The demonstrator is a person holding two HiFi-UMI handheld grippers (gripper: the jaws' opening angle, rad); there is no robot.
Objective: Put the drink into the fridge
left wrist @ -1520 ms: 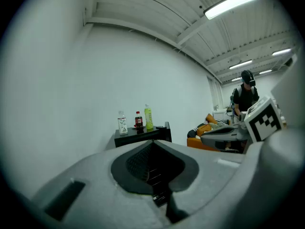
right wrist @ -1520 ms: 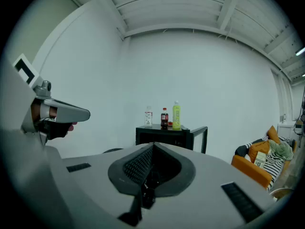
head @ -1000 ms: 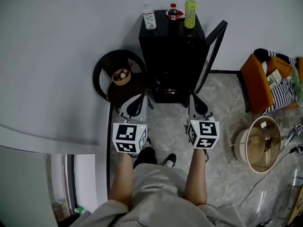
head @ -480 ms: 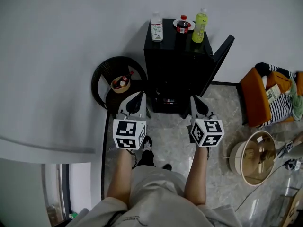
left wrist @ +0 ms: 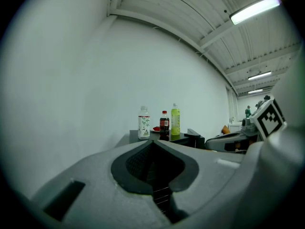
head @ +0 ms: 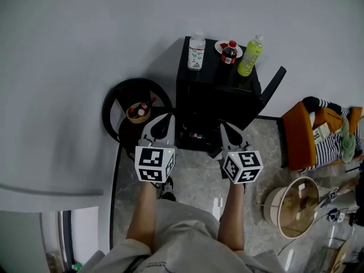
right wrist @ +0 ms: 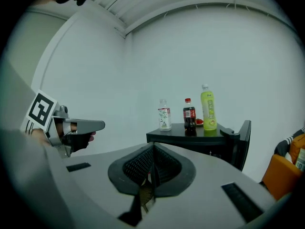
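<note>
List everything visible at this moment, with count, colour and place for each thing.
small black fridge: one, black, against the white wall, door swung open.
clear plastic bottle with green-and-white label: one, clear, fridge top, left.
dark cola bottle with red cap: one, dark brown, fridge top, middle.
tall yellow-green drink bottle: one, yellow-green, fridge top, right.
small white dish: one, white, behind the cola bottle.
round black woven stand: one, black, left of the fridge.
small tan bowl: one, tan, on the stand.
orange seat: one, orange, right of the fridge, striped cloth on it.
round tan basket: one, tan, floor at right.
left gripper: one, grey, jaws shut, empty.
right gripper: one, grey, jaws shut, empty.
</note>
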